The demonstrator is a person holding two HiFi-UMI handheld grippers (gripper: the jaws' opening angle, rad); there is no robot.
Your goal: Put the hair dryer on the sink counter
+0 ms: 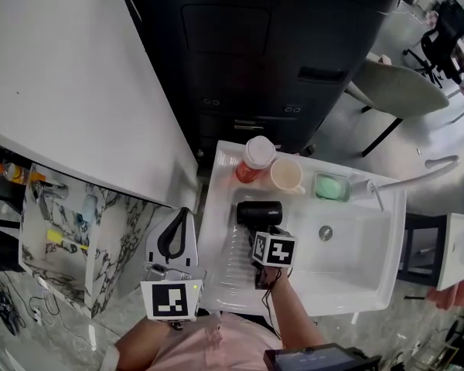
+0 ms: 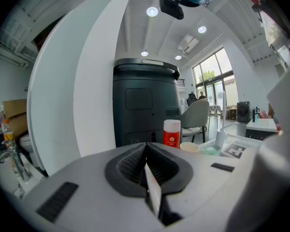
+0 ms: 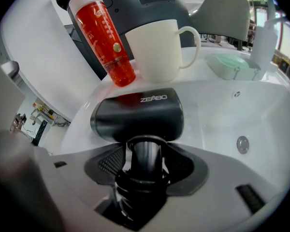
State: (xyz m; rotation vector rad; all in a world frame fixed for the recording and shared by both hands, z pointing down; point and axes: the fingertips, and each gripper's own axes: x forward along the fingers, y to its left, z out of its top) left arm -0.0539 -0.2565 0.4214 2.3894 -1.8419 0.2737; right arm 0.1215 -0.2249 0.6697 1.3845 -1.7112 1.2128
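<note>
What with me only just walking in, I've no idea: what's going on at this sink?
A person holds a gripper in each hand at a white sink counter. The right gripper is closed on the handle of a black hair dryer, with the dryer over the counter's ribbed part, in front of a red bottle and a white mug. Whether the dryer rests on the counter can't be told. The left gripper is shut, left of the counter.

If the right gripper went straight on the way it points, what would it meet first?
The right gripper holds the hair dryer by its handle; carried straight on, the dryer would probably meet the white mug, the red bottle close beside it.
</note>
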